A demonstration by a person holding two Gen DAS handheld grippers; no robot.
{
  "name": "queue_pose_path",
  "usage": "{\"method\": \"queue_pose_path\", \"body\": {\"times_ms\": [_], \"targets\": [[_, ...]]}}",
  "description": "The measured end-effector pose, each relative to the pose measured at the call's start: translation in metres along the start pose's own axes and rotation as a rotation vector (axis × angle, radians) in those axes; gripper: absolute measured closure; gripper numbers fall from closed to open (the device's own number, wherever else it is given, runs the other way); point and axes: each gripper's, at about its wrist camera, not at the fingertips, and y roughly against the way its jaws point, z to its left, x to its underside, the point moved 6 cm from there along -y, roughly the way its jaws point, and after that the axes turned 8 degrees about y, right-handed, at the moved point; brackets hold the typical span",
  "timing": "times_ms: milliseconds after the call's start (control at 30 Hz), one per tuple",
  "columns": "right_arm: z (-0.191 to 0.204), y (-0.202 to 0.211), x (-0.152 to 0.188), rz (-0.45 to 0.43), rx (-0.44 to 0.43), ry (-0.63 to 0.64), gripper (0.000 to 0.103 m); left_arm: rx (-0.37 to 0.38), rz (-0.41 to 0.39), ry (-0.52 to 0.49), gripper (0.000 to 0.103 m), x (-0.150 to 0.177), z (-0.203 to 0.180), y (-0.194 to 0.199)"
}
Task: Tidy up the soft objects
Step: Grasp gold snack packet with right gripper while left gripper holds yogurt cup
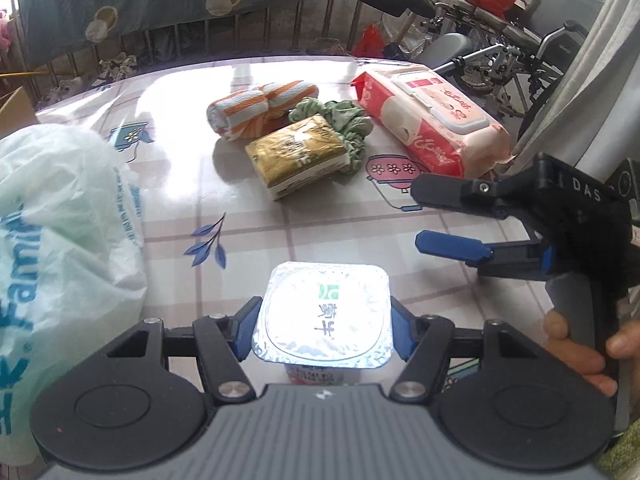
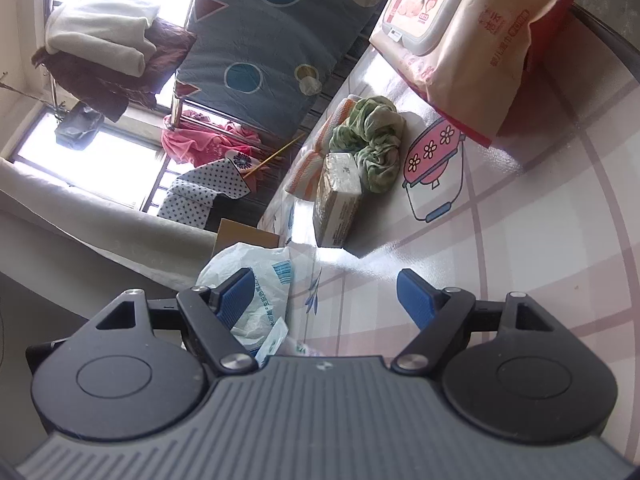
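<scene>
In the left wrist view, the left gripper (image 1: 323,330) clamps a foil-lidded yogurt cup (image 1: 324,316) by its sides above the table (image 1: 320,236); thin-walled, it probably crushes easily. In the right wrist view, the right gripper (image 2: 325,300) gapes empty near the plastic bag (image 2: 256,280).

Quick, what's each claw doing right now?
Left claw: closed on the yogurt cup.
Right claw: open, holding nothing.

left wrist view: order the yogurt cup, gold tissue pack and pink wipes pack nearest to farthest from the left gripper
1. yogurt cup, between the left gripper fingers
2. gold tissue pack, mid-table
3. pink wipes pack, far right
</scene>
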Motion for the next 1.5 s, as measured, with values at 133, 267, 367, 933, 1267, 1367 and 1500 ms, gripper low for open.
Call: {"method": "queue_pose_path", "body": {"times_ms": [133, 267, 367, 933, 1267, 1367, 1500], "targets": [[0.015, -0.017, -0.006, 0.054, 0.037, 0.059, 0.024, -0.025, -0.012, 0.036, 0.038, 0.012, 0.026, 0.012], [0.044, -0.033, -0.027, 0.085, 0.134, 0.23, 0.024, -0.007, -0.017, 0.083, 0.038, 0.02, 0.045, 0.017], [0.063, -0.048, -0.051, 0.093, 0.188, 0.318, 0.024, 0.018, -0.033, 0.101, 0.038, 0.022, 0.051, 0.018], [0.082, -0.138, -0.079, 0.366, 0.349, 0.48, 0.026, 0.072, -0.061, 0.121, 0.038, 0.026, 0.058, 0.023], [0.103, -0.108, -0.027, 0.453, 0.409, 0.635, 0.025, 0.077, -0.069, 0.125, 0.038, 0.023, 0.059, 0.023], [0.108, -0.124, -0.026, 0.468, 0.455, 0.78, 0.023, 0.083, -0.067, 0.134, 0.038, 0.023, 0.06, 0.023], [0.109, -0.144, -0.026, 0.539, 0.466, 0.869, 0.023, 0.09, -0.063, 0.141, 0.038, 0.022, 0.062, 0.024]]}}
